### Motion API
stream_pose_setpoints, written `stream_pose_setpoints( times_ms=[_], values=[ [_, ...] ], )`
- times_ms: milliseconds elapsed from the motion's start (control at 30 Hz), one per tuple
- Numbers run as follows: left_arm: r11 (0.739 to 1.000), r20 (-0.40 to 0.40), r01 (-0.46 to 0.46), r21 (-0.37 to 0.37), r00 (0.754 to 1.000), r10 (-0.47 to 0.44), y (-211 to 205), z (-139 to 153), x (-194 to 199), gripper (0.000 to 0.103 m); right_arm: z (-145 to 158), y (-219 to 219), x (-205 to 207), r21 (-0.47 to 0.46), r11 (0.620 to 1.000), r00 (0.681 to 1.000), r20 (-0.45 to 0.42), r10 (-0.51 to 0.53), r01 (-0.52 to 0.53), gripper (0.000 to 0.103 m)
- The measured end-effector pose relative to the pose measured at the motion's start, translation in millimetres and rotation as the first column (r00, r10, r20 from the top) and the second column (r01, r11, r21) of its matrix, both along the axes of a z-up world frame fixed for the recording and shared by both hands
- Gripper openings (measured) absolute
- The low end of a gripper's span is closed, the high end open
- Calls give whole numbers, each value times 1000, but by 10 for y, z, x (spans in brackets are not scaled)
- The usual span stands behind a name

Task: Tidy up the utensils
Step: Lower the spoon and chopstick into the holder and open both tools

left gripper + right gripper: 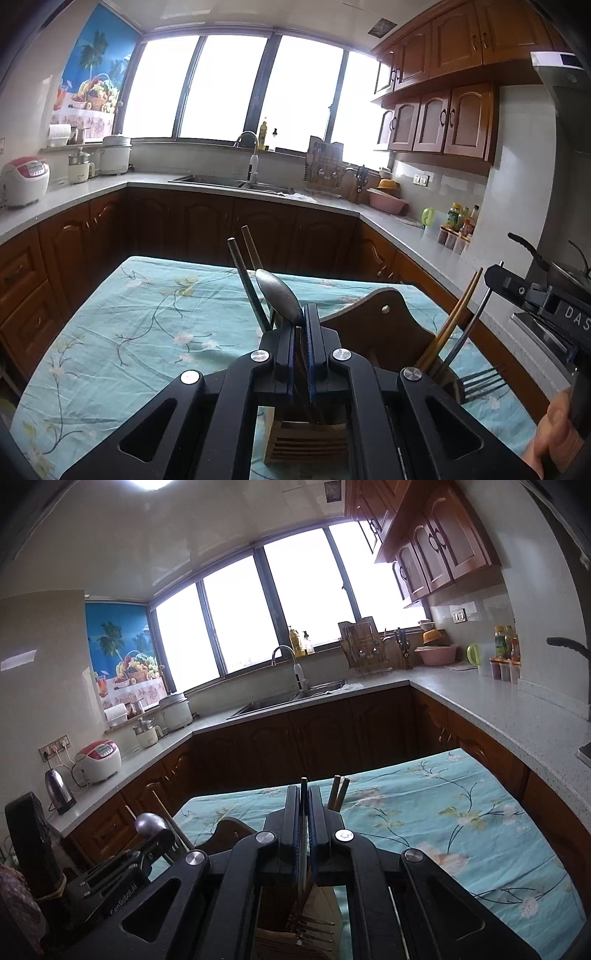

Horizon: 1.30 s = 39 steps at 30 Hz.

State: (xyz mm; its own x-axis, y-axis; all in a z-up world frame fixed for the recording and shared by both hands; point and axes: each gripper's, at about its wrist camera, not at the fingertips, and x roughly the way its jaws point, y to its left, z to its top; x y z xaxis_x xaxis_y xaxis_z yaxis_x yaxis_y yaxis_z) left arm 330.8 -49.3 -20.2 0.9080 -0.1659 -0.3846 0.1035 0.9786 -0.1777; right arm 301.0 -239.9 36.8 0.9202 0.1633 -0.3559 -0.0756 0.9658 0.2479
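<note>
Spoon (280, 295) clamped in left tongs (303, 325), bowl up, over wooden holder (384, 328) on table. Right tongs (303, 805) pinch a fork (310, 928) by its handle, tines down over a slot. Best practice, I'd judge: lower each straight, release only once seated, keep clear of chopsticks (454, 317). Floral blue tablecloth (147, 314); kitchen counter (399, 229), sink (229, 181), bright windows.

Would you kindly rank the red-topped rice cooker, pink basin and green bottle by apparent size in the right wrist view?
Largest to smallest:
1. red-topped rice cooker
2. pink basin, only slightly smaller and farther off, so unsure
3. green bottle
</note>
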Motion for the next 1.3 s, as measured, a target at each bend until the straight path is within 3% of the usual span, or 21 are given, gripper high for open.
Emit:
stream_pose_setpoints(
  times_ms=[567,867,1033,1300],
  values=[
    [999,-134,36,-35,990,-41,125,286,313,6,-40,-85,34,25,1000,1000,-23,-8,9,5],
    [999,-137,26,-19,990,-28,108,422,361,6,-47,-94,36,21,1000,999,-30,-12,13,5],
    [999,-137,25,-23,990,-28,86,359,315,6,-60,-95,38,22,1000,999,-32,-12,13,7],
    [999,-131,27,-29,991,-31,58,355,250,18,-99,-124,52,36,999,999,-51,-12,14,10]
  ],
)
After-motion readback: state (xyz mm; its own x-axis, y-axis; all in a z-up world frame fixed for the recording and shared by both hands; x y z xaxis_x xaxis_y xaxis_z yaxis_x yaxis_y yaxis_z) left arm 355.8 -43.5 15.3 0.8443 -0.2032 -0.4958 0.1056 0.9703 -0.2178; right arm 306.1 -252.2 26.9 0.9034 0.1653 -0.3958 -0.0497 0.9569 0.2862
